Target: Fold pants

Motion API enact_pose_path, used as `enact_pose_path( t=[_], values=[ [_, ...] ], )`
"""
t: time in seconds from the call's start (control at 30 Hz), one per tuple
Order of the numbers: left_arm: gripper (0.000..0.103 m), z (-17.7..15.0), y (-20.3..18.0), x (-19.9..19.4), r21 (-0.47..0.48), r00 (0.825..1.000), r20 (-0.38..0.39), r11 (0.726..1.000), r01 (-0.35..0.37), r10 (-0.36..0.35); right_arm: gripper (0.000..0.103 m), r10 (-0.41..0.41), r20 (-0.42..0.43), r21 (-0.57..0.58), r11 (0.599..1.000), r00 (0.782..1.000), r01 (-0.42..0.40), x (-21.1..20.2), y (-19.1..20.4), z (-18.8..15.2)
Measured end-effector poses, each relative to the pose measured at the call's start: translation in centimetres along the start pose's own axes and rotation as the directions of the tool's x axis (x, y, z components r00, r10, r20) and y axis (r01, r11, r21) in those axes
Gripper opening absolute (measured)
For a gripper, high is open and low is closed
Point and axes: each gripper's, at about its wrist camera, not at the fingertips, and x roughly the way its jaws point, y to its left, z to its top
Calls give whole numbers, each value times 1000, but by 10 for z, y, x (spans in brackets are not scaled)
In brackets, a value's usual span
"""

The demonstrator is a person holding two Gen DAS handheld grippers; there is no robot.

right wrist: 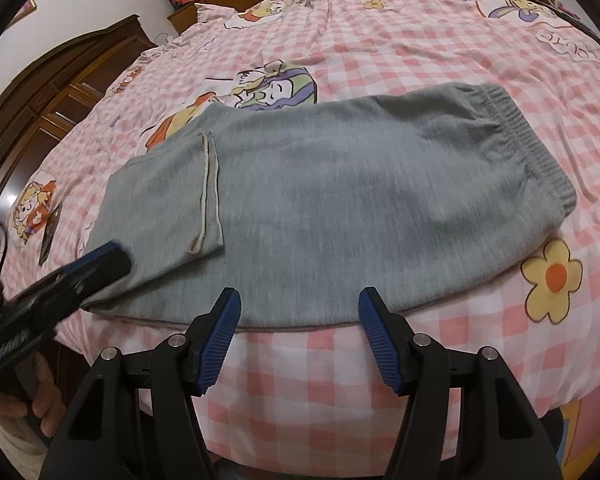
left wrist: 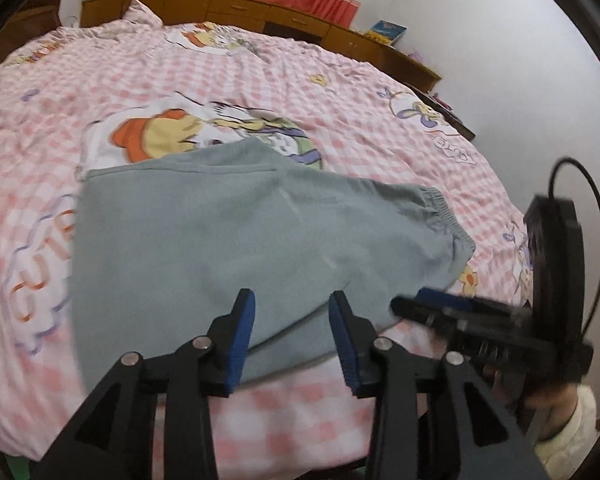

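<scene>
Grey pants [right wrist: 340, 208] lie folded flat on the pink checked bed cover [right wrist: 380, 40], elastic waistband [right wrist: 540, 140] at the right, leg hems folded back at the left. They also show in the left wrist view [left wrist: 220, 240]. My left gripper [left wrist: 292, 312] is open and empty, just above the pants' near edge. My right gripper [right wrist: 300, 304] is open and empty at the near edge of the pants. The left gripper also shows in the right wrist view [right wrist: 100, 264] over the pants' left corner. The right gripper shows in the left wrist view [left wrist: 428, 304].
The bed cover has cartoon prints and a yellow flower [right wrist: 552, 276]. A wooden headboard shelf [left wrist: 260, 12] runs along the far side, with a book [left wrist: 388, 32]. A dark wooden cabinet [right wrist: 60, 92] stands left of the bed. A dark flat object [right wrist: 50, 232] lies on the cover.
</scene>
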Motion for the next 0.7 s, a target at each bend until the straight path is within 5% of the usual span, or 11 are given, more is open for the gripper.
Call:
enact_pose_path(
  t=[0.3, 0.47, 0.7],
  values=[
    [53, -32, 48, -31, -75, 969, -7, 966, -247, 247, 63, 43, -3, -21, 999, 999, -43, 5, 13, 17],
    [56, -48, 62, -28, -120, 965, -25, 957, -263, 262, 63, 94, -28, -7, 996, 995, -94, 15, 27, 26],
    [57, -54, 59, -13, -42, 944, -41, 943, -329, 328, 63, 131, -37, 3, 991, 991, -131, 30, 38, 44]
  ],
)
